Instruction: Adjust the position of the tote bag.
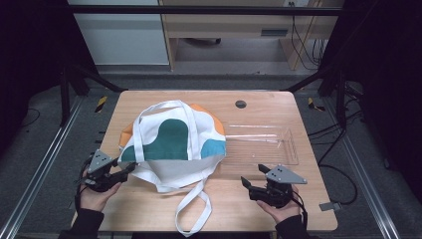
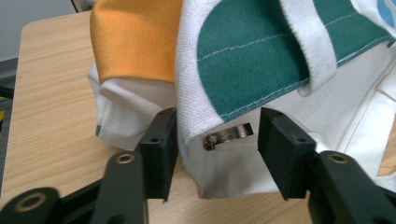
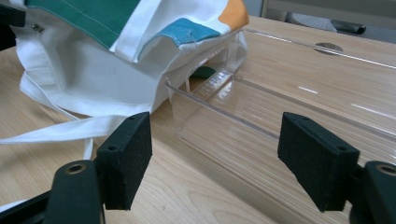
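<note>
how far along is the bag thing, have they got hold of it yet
Early on. Done: the tote bag lies on the table, partly draped over the clear tray. In hand: the left gripper has its jaws open around the bag's near corner, not yet closed on it. Left: the right gripper is open and holds nothing, beside the tray, so gripping and moving the bag remain.
</note>
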